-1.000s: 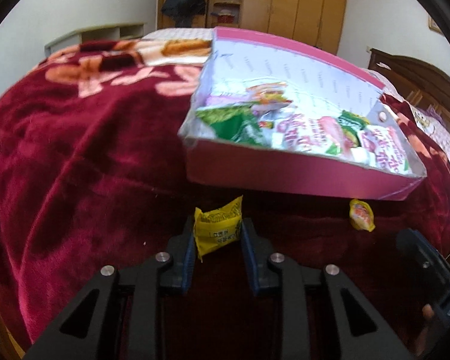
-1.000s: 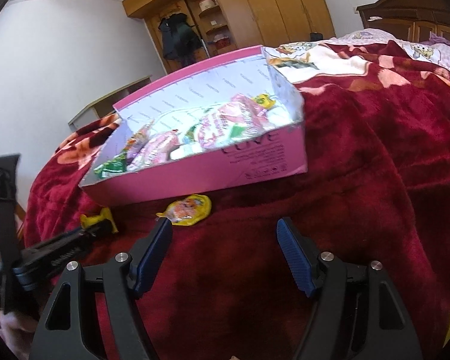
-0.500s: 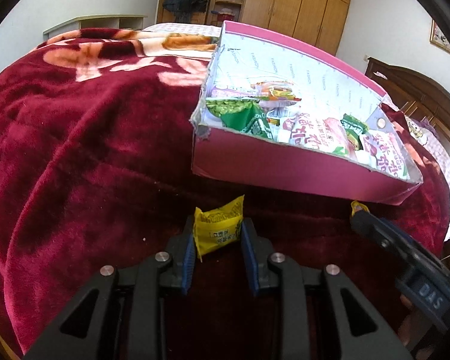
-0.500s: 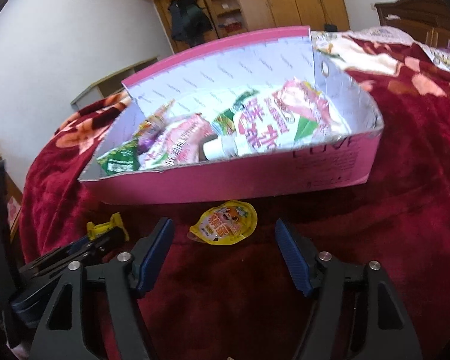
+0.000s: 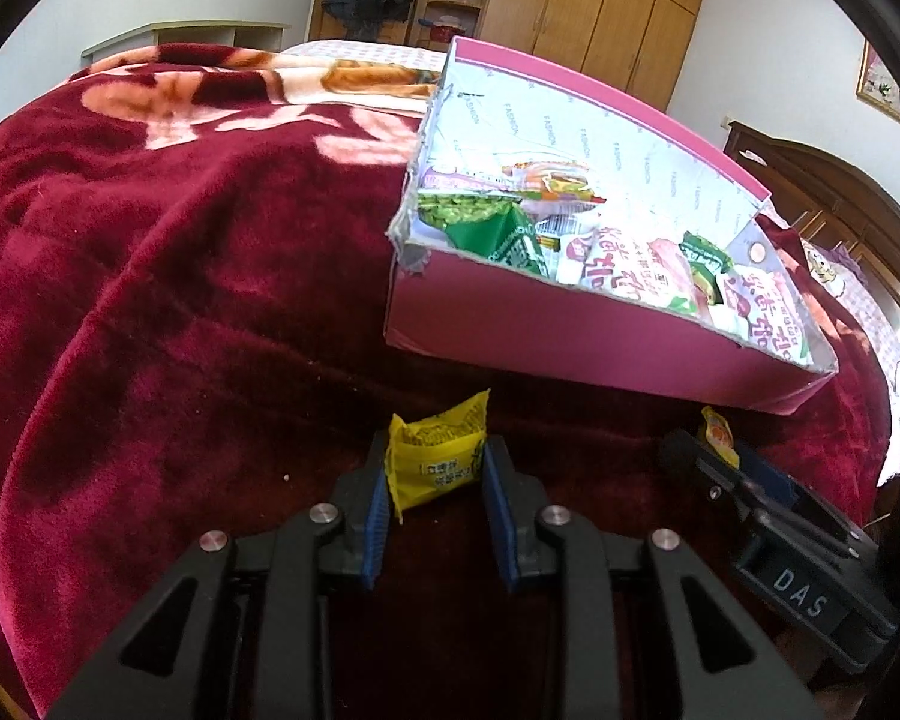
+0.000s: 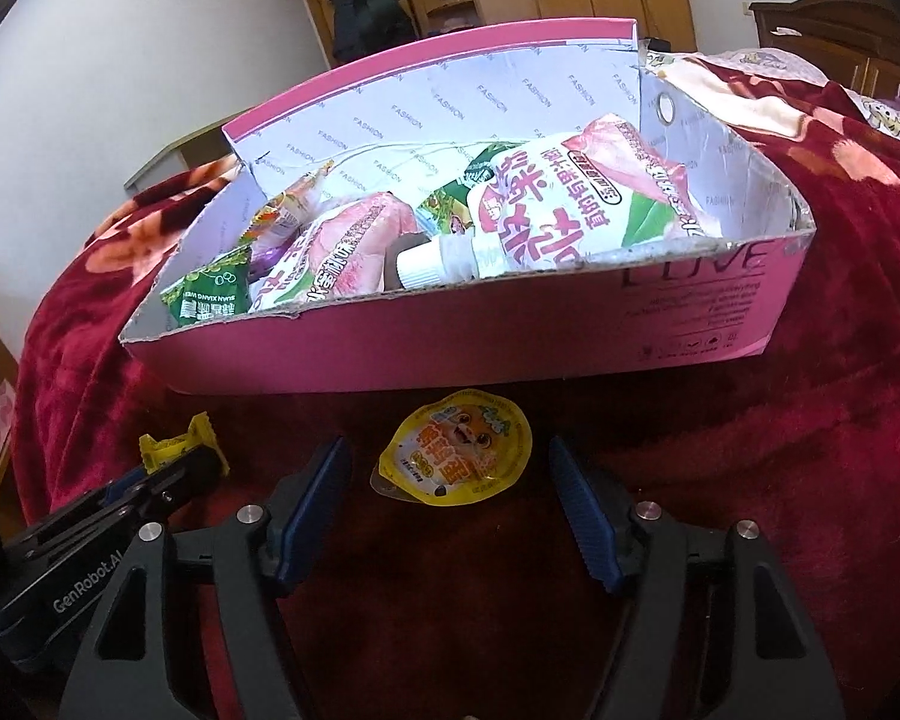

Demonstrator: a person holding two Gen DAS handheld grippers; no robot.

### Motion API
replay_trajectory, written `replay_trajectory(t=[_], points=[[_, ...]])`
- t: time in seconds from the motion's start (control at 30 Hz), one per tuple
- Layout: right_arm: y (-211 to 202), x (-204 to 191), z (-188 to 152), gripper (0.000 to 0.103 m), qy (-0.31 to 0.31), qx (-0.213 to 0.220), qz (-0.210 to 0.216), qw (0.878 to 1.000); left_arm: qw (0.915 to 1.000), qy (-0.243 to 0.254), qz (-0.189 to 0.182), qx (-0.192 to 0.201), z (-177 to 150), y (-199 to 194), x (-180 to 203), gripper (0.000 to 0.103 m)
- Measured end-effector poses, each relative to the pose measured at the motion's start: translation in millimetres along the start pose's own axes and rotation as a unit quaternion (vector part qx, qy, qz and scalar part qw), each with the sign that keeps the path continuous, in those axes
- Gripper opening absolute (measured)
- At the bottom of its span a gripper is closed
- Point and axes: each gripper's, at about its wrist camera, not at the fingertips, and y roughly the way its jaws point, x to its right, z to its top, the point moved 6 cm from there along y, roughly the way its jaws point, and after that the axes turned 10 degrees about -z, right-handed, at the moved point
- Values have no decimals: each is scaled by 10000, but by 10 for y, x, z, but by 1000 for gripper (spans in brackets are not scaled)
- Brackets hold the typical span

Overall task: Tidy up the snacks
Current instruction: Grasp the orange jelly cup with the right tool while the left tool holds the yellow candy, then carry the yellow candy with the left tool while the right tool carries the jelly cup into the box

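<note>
left gripper (image 5: pixel 435 483) lower centre, tilted down, pinching yellow packet (image 5: pixel 440 459) | right gripper (image 6: pixel 450 501) lower centre, tilted down, spread around yellow cup (image 6: pixel 457 457), untouched | pink box (image 6: pixel 450 348) above

There was one pink box (image 6: pixel 510 336) on one red blanket (image 5: pixel 168 276). Outside it lay two snacks: one yellow packet (image 5: pixel 438 459) and one round yellow cup (image 6: pixel 459 459). Two grippers were visible; the packets inside were too heaped to count.
</note>
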Motion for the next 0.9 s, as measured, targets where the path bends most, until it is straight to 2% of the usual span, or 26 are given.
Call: replay_trajectory(t=[0.13, 0.27, 0.33, 0.57, 0.73, 0.9], points=[[7, -19, -5, 74, -62, 6, 3, 10000, 10000, -28, -25, -8, -2, 15, -4, 30], [-15, 20, -12, 71, 66, 126, 66, 9999, 10000, 60, 30, -10, -9, 42, 20, 30], [-25, 52, -16, 59, 117, 161, -112, 9997, 9999, 98, 47, -14, -15, 45, 34, 31], [-42, 176, -18, 36, 402, 201, -223, 9987, 10000, 88, 45, 2, -18, 32, 44, 31], [-50, 182, -20, 35, 431, 236, -189, 9986, 10000, 76, 35, 13, -18, 31, 42, 31], [-56, 211, -29, 34, 548, 269, 93, 9981, 10000, 80, 9, 39, -21, 40, 33, 31]])
